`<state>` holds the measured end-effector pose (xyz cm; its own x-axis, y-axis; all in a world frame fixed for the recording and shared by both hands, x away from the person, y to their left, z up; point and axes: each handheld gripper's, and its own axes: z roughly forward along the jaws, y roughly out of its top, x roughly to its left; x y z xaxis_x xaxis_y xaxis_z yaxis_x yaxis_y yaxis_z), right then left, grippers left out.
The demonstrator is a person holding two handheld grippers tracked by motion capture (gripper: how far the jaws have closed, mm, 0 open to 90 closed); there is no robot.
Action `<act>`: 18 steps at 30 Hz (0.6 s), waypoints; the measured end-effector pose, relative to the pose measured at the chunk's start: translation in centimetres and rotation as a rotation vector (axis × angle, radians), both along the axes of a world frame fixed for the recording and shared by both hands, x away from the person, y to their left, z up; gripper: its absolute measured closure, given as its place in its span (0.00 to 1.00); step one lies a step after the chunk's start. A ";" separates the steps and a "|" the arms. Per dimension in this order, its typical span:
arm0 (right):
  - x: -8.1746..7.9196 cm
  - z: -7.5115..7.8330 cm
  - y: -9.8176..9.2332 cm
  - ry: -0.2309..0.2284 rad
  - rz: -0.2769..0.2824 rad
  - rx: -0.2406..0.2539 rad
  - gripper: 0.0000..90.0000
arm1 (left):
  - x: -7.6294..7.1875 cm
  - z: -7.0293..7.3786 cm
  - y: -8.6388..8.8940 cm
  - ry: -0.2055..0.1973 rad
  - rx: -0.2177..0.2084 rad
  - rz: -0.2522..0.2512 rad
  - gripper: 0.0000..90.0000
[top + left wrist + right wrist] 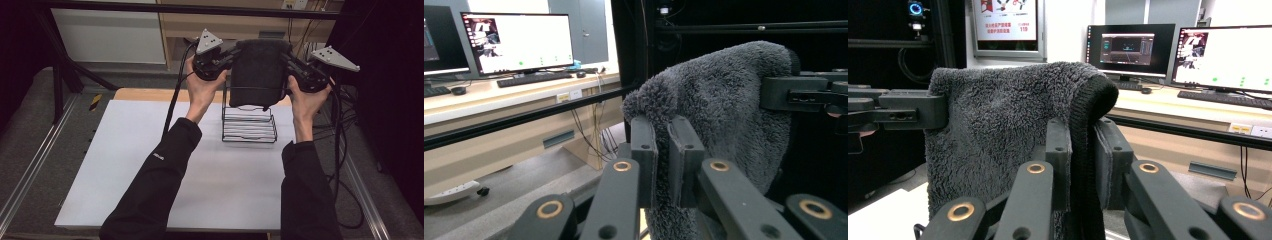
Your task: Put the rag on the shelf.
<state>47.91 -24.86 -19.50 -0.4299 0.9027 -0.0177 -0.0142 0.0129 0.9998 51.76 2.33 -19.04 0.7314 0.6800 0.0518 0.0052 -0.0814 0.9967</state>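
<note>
We grip a fleecy grey towel (258, 70) by its top corners, left gripper (663, 150) and right gripper (1083, 155) each clamped on an edge, stretched level between them. It hangs just above the wire rack (248, 125), not yet draped; bare table (150, 200) lies all around.

A cloth (258, 70) hangs between the left gripper (226, 61) and the right gripper (291, 64), one upper corner pinched in each. It hangs above the wire rack (249, 125), its lower edge just over the rack's top. The rack stands on the surface (150, 175), toward its far edge and right of the middle. Beyond the surface, monitors (519, 40) stand on a desk (499, 97).
</note>
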 end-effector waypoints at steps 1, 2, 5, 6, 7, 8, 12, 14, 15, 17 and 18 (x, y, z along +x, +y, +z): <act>-0.1 -0.1 -0.1 0.000 0.001 -0.005 0.88 | -0.1 0.0 0.0 -0.002 0.006 -0.004 0.92; -0.1 -0.1 -0.2 0.003 0.004 -0.005 0.88 | -0.2 0.0 -0.1 -0.003 0.009 -0.008 0.92; -0.3 -0.4 -0.6 0.007 0.006 -0.008 0.88 | -0.5 -0.1 -0.3 -0.007 0.017 -0.020 0.92; -0.4 -0.5 -0.6 0.008 0.008 -0.004 0.88 | -0.6 -0.1 -0.3 -0.005 0.016 -0.023 0.92; -0.5 -0.6 -0.7 0.005 0.009 -0.007 0.88 | -0.6 -0.1 -0.3 -0.001 0.015 -0.027 0.92; -0.6 -0.6 -0.8 0.007 0.010 -0.009 0.88 | -0.7 -0.2 -0.3 0.000 0.015 -0.031 0.92; -0.9 -1.0 -1.0 0.009 0.020 -0.017 0.88 | -1.0 -0.6 -0.4 -0.003 0.018 -0.046 0.92; -1.1 -1.2 -1.0 0.009 0.022 -0.023 0.88 | -1.1 -0.8 -0.4 -0.012 0.023 -0.043 0.92; -1.2 -1.2 -1.0 0.009 0.023 -0.023 0.88 | -1.1 -0.8 -0.4 -0.013 0.027 -0.041 0.92; -1.3 -1.4 -1.1 0.008 0.025 -0.029 0.88 | -1.3 -0.9 -0.4 -0.013 0.029 -0.040 0.92; -1.3 -1.4 -1.1 0.006 0.026 -0.030 0.88 | -1.4 -0.9 -0.4 -0.015 0.031 -0.041 0.92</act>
<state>46.56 -25.95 -20.92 -0.4533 0.8904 -0.0419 -0.0094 0.0423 0.9991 50.38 1.94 -19.94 0.7577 0.6473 0.0833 -0.0134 -0.1123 0.9936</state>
